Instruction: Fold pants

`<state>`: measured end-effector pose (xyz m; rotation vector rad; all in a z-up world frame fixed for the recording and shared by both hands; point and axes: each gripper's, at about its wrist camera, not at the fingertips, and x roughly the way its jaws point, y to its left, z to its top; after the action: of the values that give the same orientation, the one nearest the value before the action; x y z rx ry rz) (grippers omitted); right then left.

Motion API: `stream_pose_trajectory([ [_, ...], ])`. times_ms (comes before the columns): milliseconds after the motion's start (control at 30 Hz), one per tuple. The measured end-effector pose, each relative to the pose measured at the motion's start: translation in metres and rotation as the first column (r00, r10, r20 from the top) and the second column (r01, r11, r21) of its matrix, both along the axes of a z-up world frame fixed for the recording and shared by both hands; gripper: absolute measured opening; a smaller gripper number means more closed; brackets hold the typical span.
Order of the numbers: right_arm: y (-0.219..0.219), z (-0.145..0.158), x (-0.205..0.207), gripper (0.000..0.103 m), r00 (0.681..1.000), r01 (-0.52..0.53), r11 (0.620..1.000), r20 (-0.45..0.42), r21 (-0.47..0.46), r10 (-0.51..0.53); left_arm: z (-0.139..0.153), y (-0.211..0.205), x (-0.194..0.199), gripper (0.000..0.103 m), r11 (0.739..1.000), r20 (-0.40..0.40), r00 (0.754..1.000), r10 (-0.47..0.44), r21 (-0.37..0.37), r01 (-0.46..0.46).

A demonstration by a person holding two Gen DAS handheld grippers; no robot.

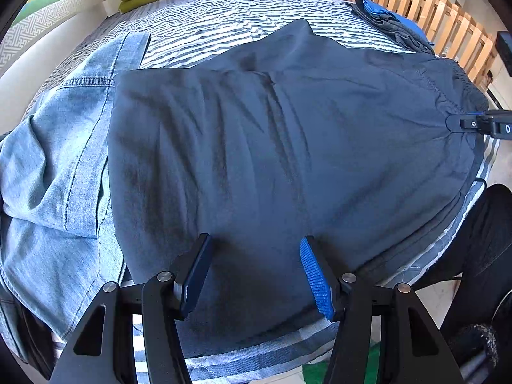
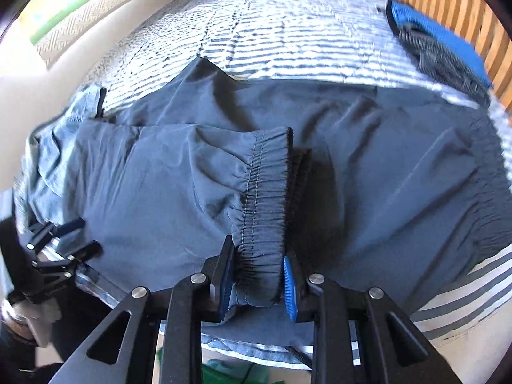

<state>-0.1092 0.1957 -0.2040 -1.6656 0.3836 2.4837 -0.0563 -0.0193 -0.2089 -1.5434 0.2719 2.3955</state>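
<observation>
Pinching waistband [image 2: 267, 192], right tool [image 2: 257, 283] steeply down

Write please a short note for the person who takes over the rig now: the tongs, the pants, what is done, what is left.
Right tongs: shut on the elastic waistband of the dark blue pants.
Left tongs: open above the pants, holding nothing.
The pants lie spread on the striped bed cover, partly over light denim jeans.
Done: waistband gripped and raised.
Left: probably carry it over and finish the fold.

Left tool [image 1: 256, 275] angled down, jaws apart, right tool [image 2: 257, 283] clamped
</observation>
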Motion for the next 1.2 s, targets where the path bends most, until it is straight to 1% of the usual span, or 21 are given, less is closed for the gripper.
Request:
stream_pose_trajectory([
  [100,-0.019,0.005,0.001,0.023,0.999,-0.044,0.988,0.007,0.148,0.044,-0.001,0.001,0.001,0.06,1.0,0.002,1.0,0.0,-0.008,0.0],
  [167,-0.027,0.006,0.001,0.023,0.998,-0.062,0.978,0.007,0.201,0.062,0.0,0.001,0.001,0.06,1.0,0.004,1.0,0.0,-0.012,0.0],
  [267,-0.032,0.01,0.002,0.023,0.997,-0.07,0.971,-0.004,0.228,0.073,0.0,0.003,0.002,0.06,1.0,0.007,1.0,0.0,-0.019,0.0],
  [600,-0.035,0.012,0.004,0.023,0.997,-0.064,0.974,-0.021,0.218,0.07,0.0,0.004,-0.003,0.06,1.0,0.015,1.0,0.002,-0.022,-0.001],
  [733,-0.035,0.013,0.004,0.022,0.997,-0.065,0.971,-0.029,0.231,0.074,0.006,0.002,-0.004,0.06,1.0,0.017,1.0,0.004,0.014,-0.004],
  [867,-0.029,0.02,0.006,0.022,0.995,-0.07,0.954,-0.048,0.293,0.088,0.023,-0.01,-0.003,0.06,0.998,-0.023,0.999,0.03,0.049,-0.028],
  [933,-0.022,0.027,0.011,0.022,0.994,-0.052,0.924,-0.069,0.379,0.084,0.03,-0.018,-0.001,0.06,0.997,-0.043,0.998,0.048,0.056,-0.045],
  [967,-0.017,0.03,0.012,0.022,0.994,-0.04,0.914,-0.074,0.405,0.077,0.032,-0.022,-0.002,0.06,0.997,-0.048,0.997,0.057,0.057,-0.054],
  [1067,0.009,0.038,0.016,0.022,0.996,0.006,0.91,-0.082,0.414,0.031,0.032,-0.03,0.001,0.06,0.996,-0.044,0.996,0.078,0.055,-0.076],
  [1200,0.038,0.039,0.018,0.022,0.996,0.06,0.889,-0.086,0.454,-0.023,0.025,-0.03,-0.004,0.06,0.996,-0.02,0.997,0.078,0.05,-0.077],
])
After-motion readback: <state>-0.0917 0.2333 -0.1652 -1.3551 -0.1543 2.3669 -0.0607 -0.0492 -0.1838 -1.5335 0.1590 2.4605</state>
